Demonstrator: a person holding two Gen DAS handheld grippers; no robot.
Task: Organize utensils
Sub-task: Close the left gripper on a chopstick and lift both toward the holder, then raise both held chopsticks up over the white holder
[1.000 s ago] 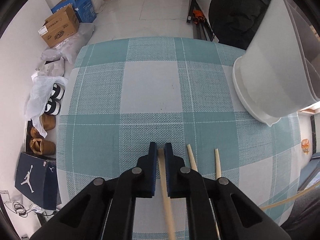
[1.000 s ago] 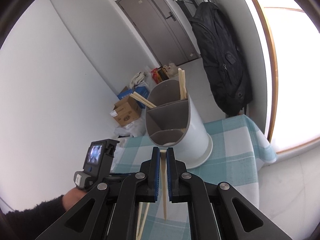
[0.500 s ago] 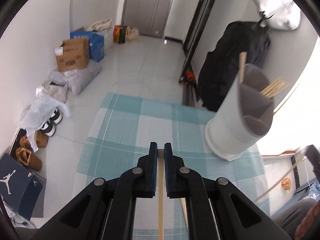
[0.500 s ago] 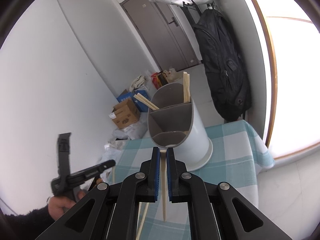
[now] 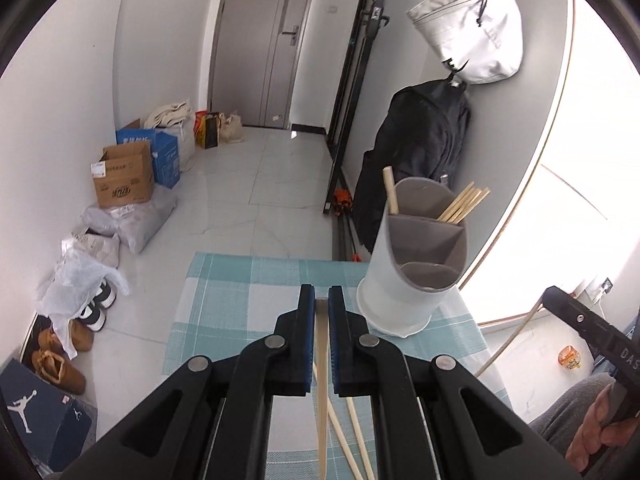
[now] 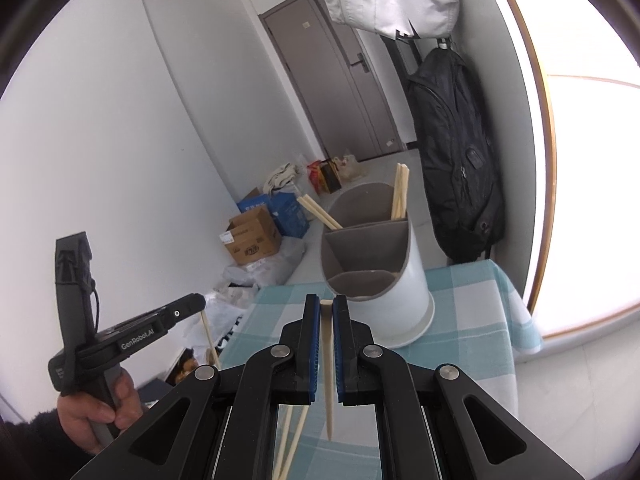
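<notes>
My left gripper is shut on a pale wooden chopstick, held above the teal checked tablecloth. The chopstick hangs down toward me between the pads. A white utensil holder with grey compartments stands ahead to the right, with several chopsticks in its far compartments. Two loose chopsticks lie on the cloth below. My right gripper is shut on another chopstick, just in front of the holder. In the right wrist view the left gripper is raised at the left.
A black backpack and a white bag hang on the wall behind the holder. Boxes, bags and shoes lie on the floor left of the table. The cloth's far edge runs just behind the holder.
My left gripper has risen off the cloth with its chopstick and tilted up, so the holder now shows upright and farther off. The right gripper shifted slightly, still gripping its chopstick.
</notes>
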